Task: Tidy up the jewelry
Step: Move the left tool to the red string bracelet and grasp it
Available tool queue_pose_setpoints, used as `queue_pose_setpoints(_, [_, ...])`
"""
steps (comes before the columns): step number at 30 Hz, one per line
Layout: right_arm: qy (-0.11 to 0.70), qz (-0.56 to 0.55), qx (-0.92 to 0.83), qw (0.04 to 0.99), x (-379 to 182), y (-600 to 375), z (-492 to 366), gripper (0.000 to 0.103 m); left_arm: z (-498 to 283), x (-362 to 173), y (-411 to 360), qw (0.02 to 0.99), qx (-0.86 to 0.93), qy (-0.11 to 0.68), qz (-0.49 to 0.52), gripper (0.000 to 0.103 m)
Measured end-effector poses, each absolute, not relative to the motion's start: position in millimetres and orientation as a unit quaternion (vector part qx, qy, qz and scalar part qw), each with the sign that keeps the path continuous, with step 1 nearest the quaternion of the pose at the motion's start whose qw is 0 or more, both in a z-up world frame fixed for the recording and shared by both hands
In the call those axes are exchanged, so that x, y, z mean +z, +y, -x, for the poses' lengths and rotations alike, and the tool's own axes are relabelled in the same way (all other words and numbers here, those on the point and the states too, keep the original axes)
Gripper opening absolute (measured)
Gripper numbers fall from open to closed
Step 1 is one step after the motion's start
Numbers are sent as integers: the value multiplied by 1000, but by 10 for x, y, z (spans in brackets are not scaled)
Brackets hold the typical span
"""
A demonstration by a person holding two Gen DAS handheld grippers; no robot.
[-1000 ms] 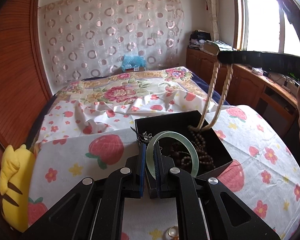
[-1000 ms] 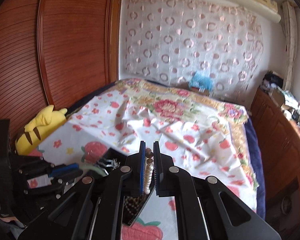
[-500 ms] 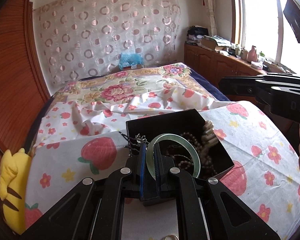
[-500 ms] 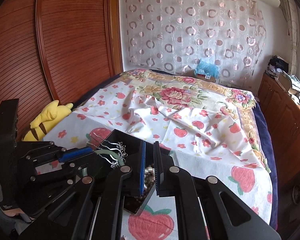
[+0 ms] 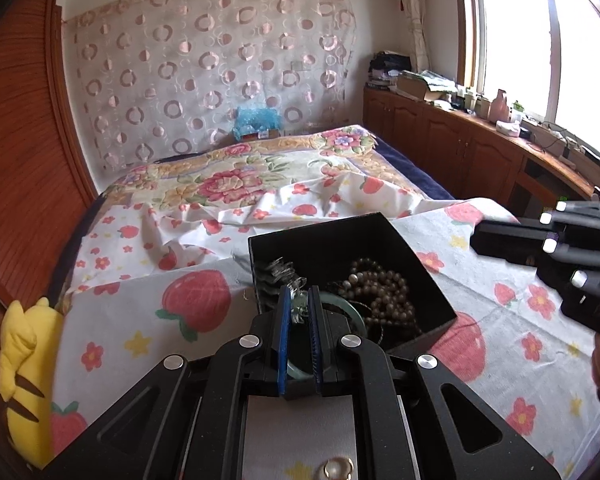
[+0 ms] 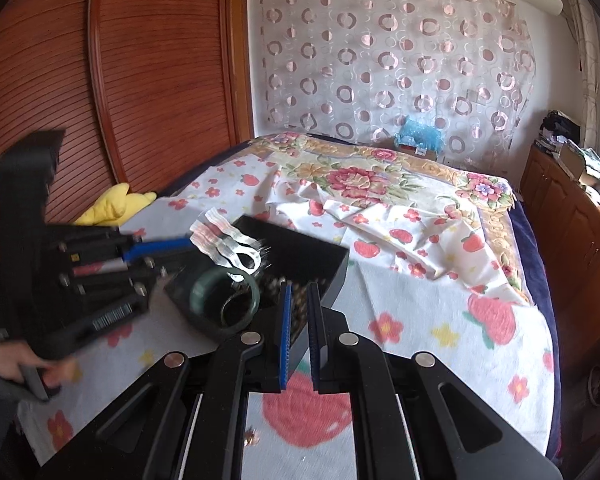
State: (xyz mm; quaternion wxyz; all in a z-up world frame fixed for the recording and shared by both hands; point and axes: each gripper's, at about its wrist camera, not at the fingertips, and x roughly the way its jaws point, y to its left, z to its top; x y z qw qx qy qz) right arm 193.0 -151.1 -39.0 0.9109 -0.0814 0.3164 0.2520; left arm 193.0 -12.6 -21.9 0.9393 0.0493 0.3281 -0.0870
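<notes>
A black open box [image 5: 332, 236] sits on the strawberry-print cloth and holds a brown bead string [image 5: 384, 292]. My left gripper [image 5: 299, 300] is shut on a green jade bangle [image 5: 350, 312] at the box's near edge, with a silver hair clip [image 5: 284, 272] beside its tips. In the right wrist view the bangle [image 6: 224, 300] and the clip [image 6: 236, 250] show at the left gripper's [image 6: 180, 256] fingers. My right gripper [image 6: 297, 296] is narrowly open and empty, just right of the box [image 6: 312, 252]. It shows in the left wrist view [image 5: 540, 240].
A yellow plush toy [image 5: 24, 364] lies at the bed's left edge by the wooden wardrobe [image 6: 140, 80]. A pearl ring [image 5: 334, 470] lies on the cloth below my left gripper. A wooden cabinet [image 5: 480, 152] with clutter runs along the right under the window.
My right gripper let the beige bead string drop into the box, opened slightly and drew back to the right. My left gripper, holding the bangle, shifted toward the box.
</notes>
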Motion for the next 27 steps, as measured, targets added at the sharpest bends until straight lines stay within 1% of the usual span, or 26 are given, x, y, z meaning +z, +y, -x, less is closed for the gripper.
queue_pose_setpoints(6, [319, 92, 261, 906, -585, -1499, -1594, 9, -1587, -167, -59, 942, -100, 318, -45, 8])
queue_pose_setpoints(19, [323, 83, 260, 906, -888, -1547, -950, 12, -979, -464, 235, 933, -91, 347, -34, 8])
queue_pose_setpoints(20, [324, 79, 259, 906, -908, -1562, -916, 17, -947, -471, 255, 932, -91, 349, -30, 8])
queue_pose_setpoints(21, [326, 74, 257, 907, -924, -1590, -869, 24, -908, -487, 274, 931, -91, 352, -26, 8])
queue_pose_setpoints(23, [327, 71, 255, 907, -946, -1629, -797, 26, -863, -518, 286, 930, -92, 355, -22, 8])
queue_pose_setpoints(27, [329, 70, 244, 909, -1017, -1730, -641, 27, -767, -570, 280, 929, -87, 359, -16, 9])
